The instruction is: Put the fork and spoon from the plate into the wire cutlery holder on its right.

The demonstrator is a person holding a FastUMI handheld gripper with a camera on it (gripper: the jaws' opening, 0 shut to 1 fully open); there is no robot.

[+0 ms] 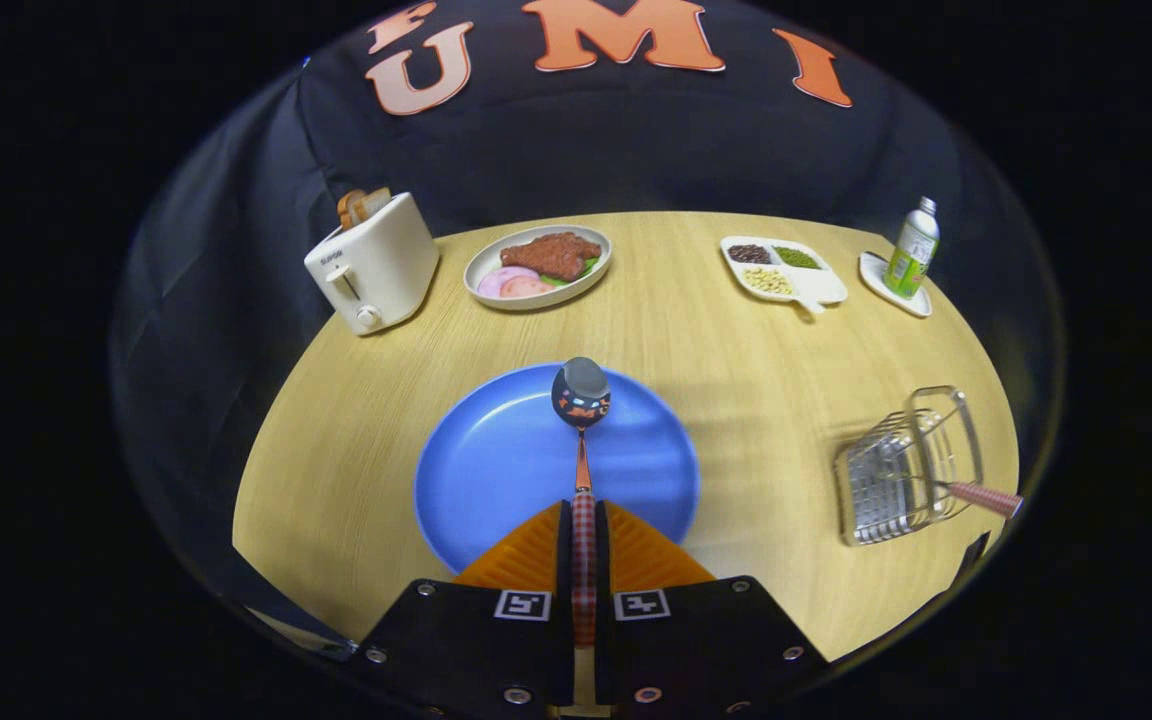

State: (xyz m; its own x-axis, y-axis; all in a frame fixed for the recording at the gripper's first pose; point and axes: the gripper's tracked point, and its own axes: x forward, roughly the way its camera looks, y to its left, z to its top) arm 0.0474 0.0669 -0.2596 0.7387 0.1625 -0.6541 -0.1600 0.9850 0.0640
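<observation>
Your hand-held gripper [584, 540] sits nearest the lens, its two orange fingers [526, 560] pressed together on the red-checked handle of the spoon [582, 440], one finger on each side of it. The spoon points straight ahead from the fingertips, its bowl reflecting the booth, above the far half of the blue plate [496, 460]; you cannot tell from here whether the bowl touches the plate or is lifted off it. The plate lies on the wooden worktop [736, 350] just ahead of and under the fingers.

Off to your right, well apart from the plate, the wire cutlery holder [901, 470] stands near the worktop's edge. A second red-checked handle, the fork [981, 495], sticks out of it, tilted toward the right.

Beyond the plate, along the far side of the worktop, you have a white toaster [373, 262] with bread in its slot, an oval dish of food [536, 268], a divided white tray [784, 270] of beans, and a small bottle [912, 250] standing on a white saucer [894, 285].
</observation>
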